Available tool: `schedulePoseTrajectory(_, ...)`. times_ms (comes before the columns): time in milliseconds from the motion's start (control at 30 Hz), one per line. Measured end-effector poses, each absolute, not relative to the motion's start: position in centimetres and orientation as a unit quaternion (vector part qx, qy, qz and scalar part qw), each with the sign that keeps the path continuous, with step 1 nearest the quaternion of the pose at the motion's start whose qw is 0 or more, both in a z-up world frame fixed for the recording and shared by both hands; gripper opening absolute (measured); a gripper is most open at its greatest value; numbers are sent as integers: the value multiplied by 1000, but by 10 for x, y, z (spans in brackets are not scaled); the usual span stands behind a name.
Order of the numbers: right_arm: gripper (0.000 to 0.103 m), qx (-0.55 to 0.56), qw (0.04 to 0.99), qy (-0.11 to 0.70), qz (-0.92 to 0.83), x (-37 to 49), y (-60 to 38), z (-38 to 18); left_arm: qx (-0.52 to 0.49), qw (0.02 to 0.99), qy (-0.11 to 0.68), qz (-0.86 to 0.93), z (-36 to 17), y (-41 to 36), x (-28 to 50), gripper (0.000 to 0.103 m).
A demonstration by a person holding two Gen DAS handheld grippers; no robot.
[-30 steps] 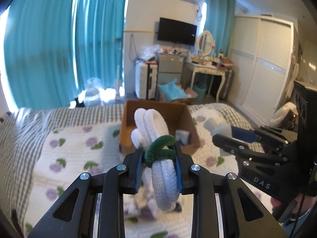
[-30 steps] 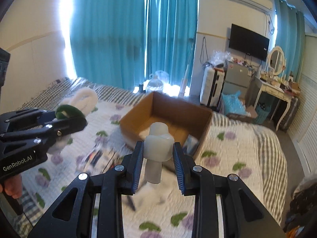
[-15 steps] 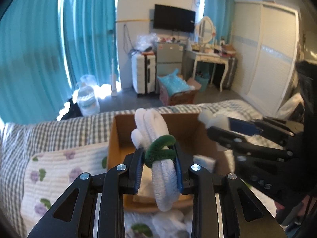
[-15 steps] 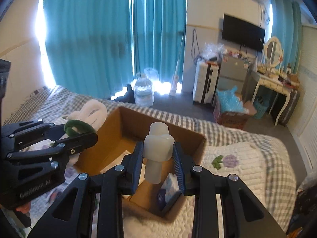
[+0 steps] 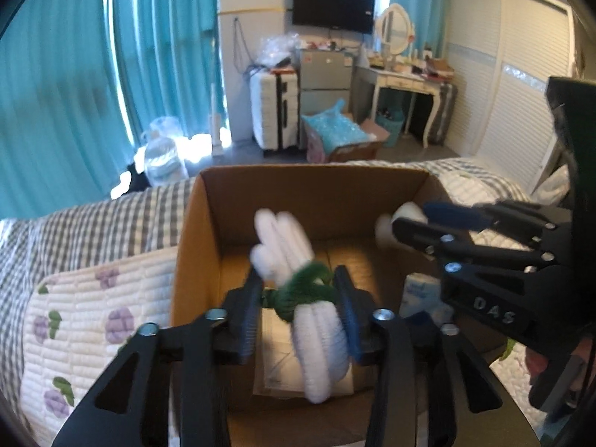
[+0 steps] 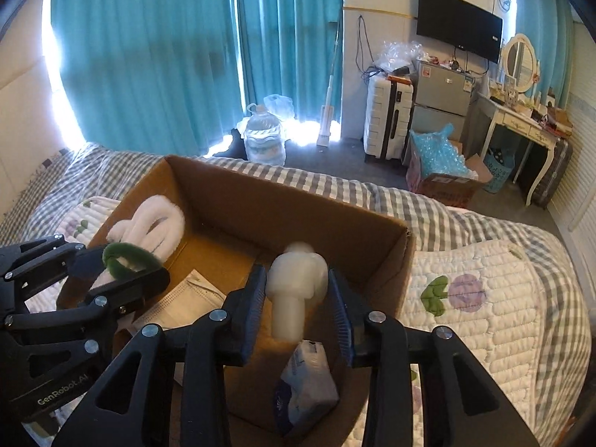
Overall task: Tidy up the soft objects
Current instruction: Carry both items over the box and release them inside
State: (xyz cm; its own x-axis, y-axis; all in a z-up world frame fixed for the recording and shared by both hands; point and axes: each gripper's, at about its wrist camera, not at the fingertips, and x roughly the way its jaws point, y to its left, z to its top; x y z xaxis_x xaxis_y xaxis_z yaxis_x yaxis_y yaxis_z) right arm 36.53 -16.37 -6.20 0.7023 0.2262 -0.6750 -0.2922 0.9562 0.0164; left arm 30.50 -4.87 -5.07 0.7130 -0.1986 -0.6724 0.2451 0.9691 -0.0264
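I am holding a claw in each hand, and both are hanging over the open cardboard box [image 6: 231, 201] on the bed [image 6: 484, 260].

My left claw [image 5: 298, 298] is opened wide now. The fluffy white bundle [image 5: 316, 339] with the green fuzzy tie [image 5: 309, 290] is sitting loose between the two fingers. It looks blurry, so I think it is slipping out and dropping. One blue pad may be touching it on the right side, but I cannot tell for sure.

My right claw [image 6: 296, 298] is opened a bit too. The soft white lump [image 6: 294, 279] is between its fingers, with small gaps on both sides. I cannot tell if the pads are touching it at all.

Just under my right claw, inside the near right part of the box, a pack of tissues [image 6: 309, 380] is lying. Near the left side of the box floor a face mask in its wrapper [image 6: 186, 298] is lying flat.

I think I am doing the letting-go step. Both soft things are right above the box, so they should fall in. Next I am going to open the claws a little more if anything sticks, then lift both claws straight up so I am not bumping the box walls. After that I am going to look around the bed for more soft things.

Past the box, the checked blanket [image 6: 335, 193] is running to the far edge of the bed. Farther away are a water jug [image 6: 264, 141], a white suitcase [image 6: 387, 115] and blue curtains [image 6: 167, 56].
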Motion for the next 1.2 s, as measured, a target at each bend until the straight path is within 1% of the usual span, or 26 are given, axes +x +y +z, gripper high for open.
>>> schedulePoseTrajectory(33, 47, -47, 924, 355, 137, 363, -163, -60, 36, 926, 360, -111, -49, -49, 304, 56)
schedulePoseTrajectory(67, 61, -42, 927, 349, 134, 359, -165, -55, 41, 927, 359, -106, -47, -50, 302, 58)
schedulePoseTrajectory(100, 66, -35, 929, 344, 132, 355, -166, -51, 47, 928, 356, -97, -44, -50, 298, 60)
schedulePoseTrajectory(233, 67, -6, 934, 333, 130, 332, -175, -32, 62, 933, 343, -88, -26, -45, 277, 60)
schedulePoseTrajectory(300, 73, -3, 937, 326, 126, 315, -180, -17, 66, 937, 334, -82, -14, -39, 265, 61)
schedulePoseTrajectory(333, 75, -5, 938, 323, 124, 311, -181, -11, 71, 939, 327, -77, -3, -38, 255, 62)
schedulePoseTrajectory(400, 80, -15, 942, 315, 112, 291, -184, 11, 73, 945, 308, -77, 16, -36, 236, 69)
schedulePoseTrajectory(433, 81, -17, 944, 310, 109, 282, -186, 22, 75, 948, 299, -74, 26, -34, 228, 71)
schedulePoseTrajectory(500, 89, -18, 948, 300, 103, 263, -188, 46, 79, 956, 273, -72, 52, -32, 204, 73)
schedulePoseTrajectory(600, 97, -23, 952, 288, 100, 231, -187, 79, 81, 964, 246, -63, 85, -27, 175, 74)
schedulePoseTrajectory(667, 99, -32, 952, 286, 103, 211, -183, 97, 78, 968, 231, -62, 105, -25, 154, 74)
schedulePoseTrajectory(700, 99, -38, 952, 285, 105, 201, -180, 106, 75, 970, 221, -60, 112, -23, 145, 76)
schedulePoseTrajectory(733, 100, -41, 952, 284, 107, 196, -177, 112, 70, 974, 208, -57, 122, -20, 131, 83)
schedulePoseTrajectory(767, 101, -46, 952, 283, 109, 187, -173, 119, 67, 975, 203, -57, 126, -18, 125, 86)
schedulePoseTrajectory(900, 102, -62, 953, 273, 116, 147, -161, 138, 58, 978, 192, -58, 137, -5, 96, 87)
schedulePoseTrajectory(1067, 102, -70, 948, 279, 132, 115, -151, 126, 54, 974, 212, -55, 123, 11, 79, 87)
schedulePoseTrajectory(1200, 102, -79, 945, 282, 145, 106, -140, 100, 47, 968, 243, -51, 92, 22, 71, 87)
